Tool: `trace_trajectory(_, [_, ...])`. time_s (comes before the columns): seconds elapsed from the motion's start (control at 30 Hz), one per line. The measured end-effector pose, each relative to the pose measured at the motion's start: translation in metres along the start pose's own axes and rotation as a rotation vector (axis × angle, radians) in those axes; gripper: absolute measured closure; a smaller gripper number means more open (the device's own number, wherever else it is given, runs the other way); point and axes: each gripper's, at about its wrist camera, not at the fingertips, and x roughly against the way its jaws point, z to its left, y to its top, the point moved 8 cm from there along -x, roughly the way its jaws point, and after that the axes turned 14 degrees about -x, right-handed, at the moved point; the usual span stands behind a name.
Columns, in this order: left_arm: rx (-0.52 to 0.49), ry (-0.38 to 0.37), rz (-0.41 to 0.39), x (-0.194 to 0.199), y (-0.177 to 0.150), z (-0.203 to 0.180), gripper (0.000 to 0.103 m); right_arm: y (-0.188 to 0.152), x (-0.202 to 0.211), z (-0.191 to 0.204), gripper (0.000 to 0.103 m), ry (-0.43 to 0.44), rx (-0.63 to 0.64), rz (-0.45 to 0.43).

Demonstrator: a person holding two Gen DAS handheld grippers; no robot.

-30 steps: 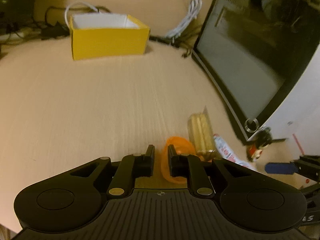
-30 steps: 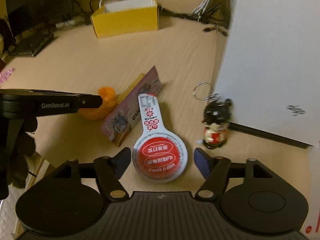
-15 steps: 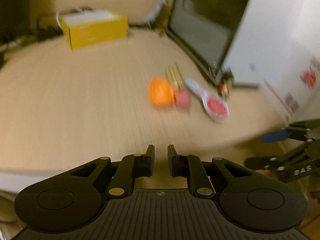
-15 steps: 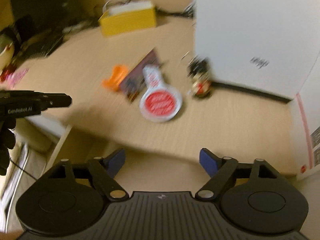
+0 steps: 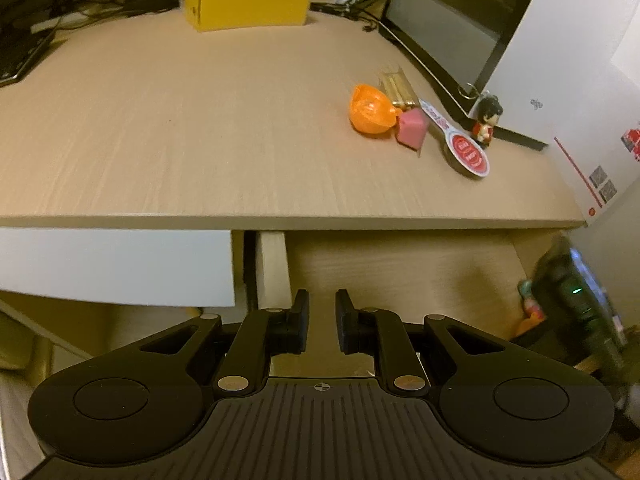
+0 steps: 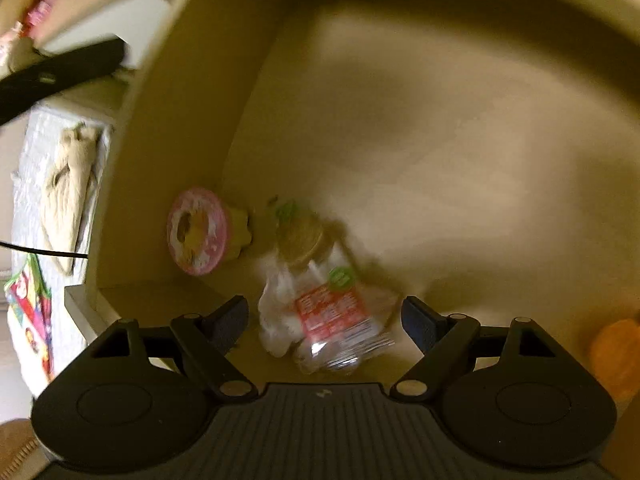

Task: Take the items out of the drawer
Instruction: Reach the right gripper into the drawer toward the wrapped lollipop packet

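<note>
Left wrist view.
- Left gripper [image 5: 321, 325]: held in front of the desk edge, above the open drawer [image 5: 400, 256]; jaws nearly closed with a narrow gap, nothing between them.
- Desk top [image 5: 180, 120]: light wood grain.
- Orange toy [image 5: 371, 109]: on the desk, right of centre.
- Pink block [image 5: 412, 128]: touching the orange toy's right side.
- Clear pack of yellowish sticks [image 5: 396, 86]: just behind the toy and block.
- Red-and-white round-headed packet [image 5: 464, 148]: lying flat, beside the pink block.
- Figure keychain [image 5: 486, 118]: upright, against the base of the white box [image 5: 560, 60].
- Dark screen [image 5: 448, 12]: leaning at the right rear.
- Yellow box [image 5: 244, 0]: open-topped, at the back of the desk, cables behind it.
- White panel [image 5: 116, 264]: under the desk edge, to the left.
- Dark blurred object, lower right: cannot tell what it is.

Right wrist view (blurred).
- Right gripper [image 6: 324, 320]: inside the drawer, looking down at its floor [image 6: 440, 160]; jaws spread wide, gripping nothing.
- Clear wrapped packet with red label [image 6: 328, 312]: on the drawer floor, lying between the two fingertips; contact cannot be told.
- Round tan item [image 6: 300, 236]: at the packet's far end.
- Pink-rimmed round cup [image 6: 197, 232]: on its side, near the drawer's left wall.
- Orange item [image 6: 618, 356]: at the lower right edge, partly cut off.
- Floor outside the drawer: cloth [image 6: 68, 188] and a colourful packet [image 6: 30, 312].
</note>
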Motion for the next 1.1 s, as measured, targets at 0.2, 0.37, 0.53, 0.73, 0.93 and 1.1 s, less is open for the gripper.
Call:
trace_trajectory(0.2, [0.013, -0.004, 0.007, 0.005, -0.010, 0.004, 0.088, 0.003, -0.009, 0.005, 0.062, -0.058, 0.046, 0.003])
trace_trajectory(0.37, [0.017, 0.000, 0.027, 0.001, -0.013, 0.006, 0.088, 0.025, 0.015, -0.031, 0.062, -0.139, 0.005, -0.133])
trace_trajectory(0.53, [-0.058, -0.059, 0.076, -0.009, -0.015, -0.015, 0.088, 0.044, 0.042, -0.069, 0.058, -0.174, -0.068, -0.233])
trace_trajectory(0.73, [-0.059, -0.074, 0.067, -0.014, -0.007, -0.021, 0.088, 0.022, 0.073, -0.036, 0.038, -0.065, 0.083, -0.314])
trace_trajectory(0.93, [0.000, -0.053, 0.035, -0.005, 0.001, -0.005, 0.088, -0.014, 0.051, 0.040, 0.035, 0.126, 0.304, -0.197])
trace_trajectory(1.1, [0.046, -0.037, 0.011, -0.001, 0.003, 0.010, 0.088, -0.019, 0.017, 0.070, 0.035, 0.097, 0.397, -0.095])
